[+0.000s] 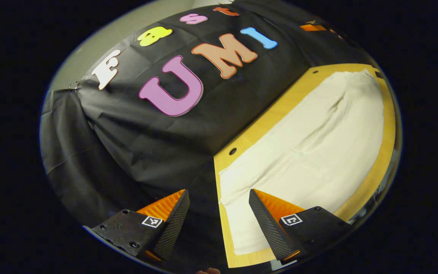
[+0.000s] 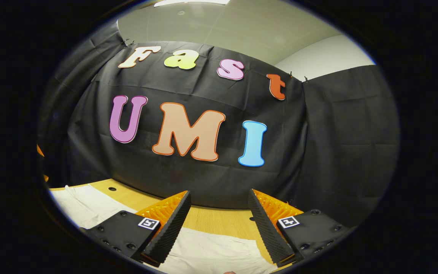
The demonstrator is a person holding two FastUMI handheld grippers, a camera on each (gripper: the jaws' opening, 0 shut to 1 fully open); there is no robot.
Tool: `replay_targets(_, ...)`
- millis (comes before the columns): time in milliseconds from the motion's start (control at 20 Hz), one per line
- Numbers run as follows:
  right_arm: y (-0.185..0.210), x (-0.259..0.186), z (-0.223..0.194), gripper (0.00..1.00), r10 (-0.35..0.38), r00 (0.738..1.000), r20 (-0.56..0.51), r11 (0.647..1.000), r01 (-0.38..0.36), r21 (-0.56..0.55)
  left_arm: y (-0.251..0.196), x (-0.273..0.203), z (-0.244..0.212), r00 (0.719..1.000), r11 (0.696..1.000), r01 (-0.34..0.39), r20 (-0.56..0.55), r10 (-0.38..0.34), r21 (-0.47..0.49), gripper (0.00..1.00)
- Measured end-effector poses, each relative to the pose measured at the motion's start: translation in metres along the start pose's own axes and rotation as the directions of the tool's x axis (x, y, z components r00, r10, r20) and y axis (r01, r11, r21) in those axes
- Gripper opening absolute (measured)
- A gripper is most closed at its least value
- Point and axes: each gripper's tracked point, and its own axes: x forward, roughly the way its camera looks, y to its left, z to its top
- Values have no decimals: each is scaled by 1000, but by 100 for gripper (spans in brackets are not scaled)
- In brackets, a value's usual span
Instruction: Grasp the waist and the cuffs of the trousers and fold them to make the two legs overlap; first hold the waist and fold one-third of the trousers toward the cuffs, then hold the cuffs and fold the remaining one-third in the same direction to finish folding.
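Note:
Cream trousers [image 1: 318, 148] lie flat and lengthwise on a wooden table [image 1: 264, 121] in the left gripper view, stretching away to the upper right. My left gripper [image 1: 219, 198] is open, held above the near end of the cloth, with one finger over the fabric and the other past the table's edge. In the right gripper view the trousers [image 2: 211, 251] lie low in front, a further part reaching off to the left. My right gripper [image 2: 219, 198] is open above them, nothing between its fingers.
The table's far edge runs along the black cloth wall [image 2: 211, 179], and small dark holes [image 1: 232, 151] dot the wood near that edge. A bare strip of wood [image 2: 219, 222] shows between the trousers and the wall. A pale wall and ceiling rise above the cloth.

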Motion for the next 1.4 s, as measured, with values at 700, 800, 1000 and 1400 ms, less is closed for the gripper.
replay_targets(700,-3,-24,-42,97,-15,996,-91,1000,13,-24,-78,-17,-138,897,836,417,-309,-316,358,97)
replay_targets(800,-6,-28,-44,97,-21,995,-96,999,18,-36,-82,-17,-151,871,795,469,-352,-343,386,98)
replay_targets(1000,-15,-35,-46,97,-44,994,-104,998,38,-56,-84,-9,-164,848,727,519,-374,-375,449,95)
replay_targets(1400,-27,-42,-50,97,-78,990,-117,995,71,-66,-79,25,-159,854,719,515,-350,-384,466,92)
